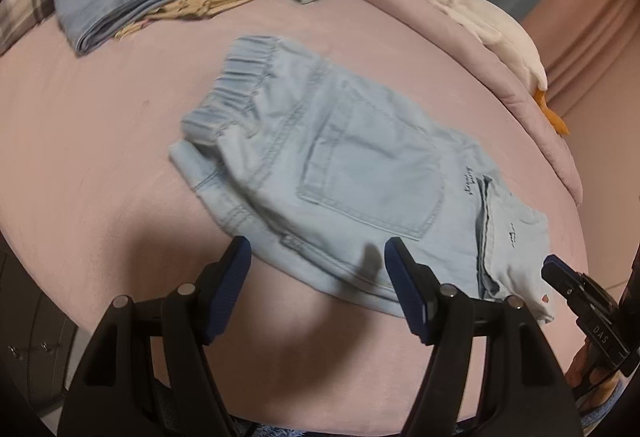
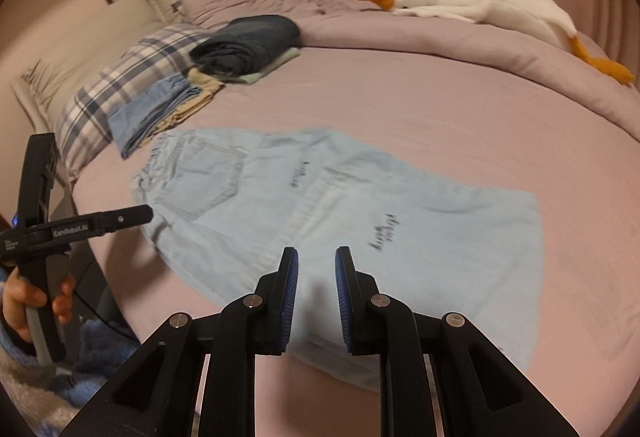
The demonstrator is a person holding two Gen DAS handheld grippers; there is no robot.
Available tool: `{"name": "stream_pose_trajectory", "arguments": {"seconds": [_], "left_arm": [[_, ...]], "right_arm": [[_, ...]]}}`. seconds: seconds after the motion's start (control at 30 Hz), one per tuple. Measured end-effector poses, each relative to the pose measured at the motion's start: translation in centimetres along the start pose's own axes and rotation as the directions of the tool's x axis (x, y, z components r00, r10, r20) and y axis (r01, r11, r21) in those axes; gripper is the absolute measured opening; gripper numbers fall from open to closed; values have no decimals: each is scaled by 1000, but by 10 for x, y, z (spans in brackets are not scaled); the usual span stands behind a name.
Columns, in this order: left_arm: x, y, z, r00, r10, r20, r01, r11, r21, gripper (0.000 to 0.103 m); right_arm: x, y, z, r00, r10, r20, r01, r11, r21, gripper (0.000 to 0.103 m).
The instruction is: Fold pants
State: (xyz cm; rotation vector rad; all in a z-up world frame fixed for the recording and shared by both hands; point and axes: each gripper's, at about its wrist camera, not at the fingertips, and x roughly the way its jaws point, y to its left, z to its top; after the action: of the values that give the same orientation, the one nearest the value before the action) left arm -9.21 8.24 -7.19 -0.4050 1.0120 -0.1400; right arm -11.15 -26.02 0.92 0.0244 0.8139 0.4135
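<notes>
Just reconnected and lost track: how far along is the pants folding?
Done: the light blue denim pants lie folded on the pink bedsheet, hem layer doubled under the waistband. In hand: nothing; left claw open, right claw narrow, both empty. Left: perhaps another fold, then the folded clothes pile.

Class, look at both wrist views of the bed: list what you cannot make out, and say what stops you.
- Lettering on the light blue pants: motion blur in the right wrist view, too small in the left.
- Pants' near edge: covered by the left gripper fingers in the left wrist view.
- Garments under the dark folded jeans: only their edges show.
- Right gripper: whether its pads touch cloth.
</notes>
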Motion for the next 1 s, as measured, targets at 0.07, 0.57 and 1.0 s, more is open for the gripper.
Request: {"name": "stream_pose_trajectory", "arguments": {"seconds": [0.07,0.57,1.0], "left_arm": [[3,4,0,1000,-19,-14,19,1000,-24,69],[25,45,32,969,-242,57,247,912,-326,46],[0,24,40,980,-157,120,181,958,-224,20]], "right_arm": [[4,4,1,1000,0,-11,0,1000,-12,18],[21,7,8,998,2,-61,-2,1000,1,18],[74,17,50,996,32,-81,-31,999,15,18]]}}
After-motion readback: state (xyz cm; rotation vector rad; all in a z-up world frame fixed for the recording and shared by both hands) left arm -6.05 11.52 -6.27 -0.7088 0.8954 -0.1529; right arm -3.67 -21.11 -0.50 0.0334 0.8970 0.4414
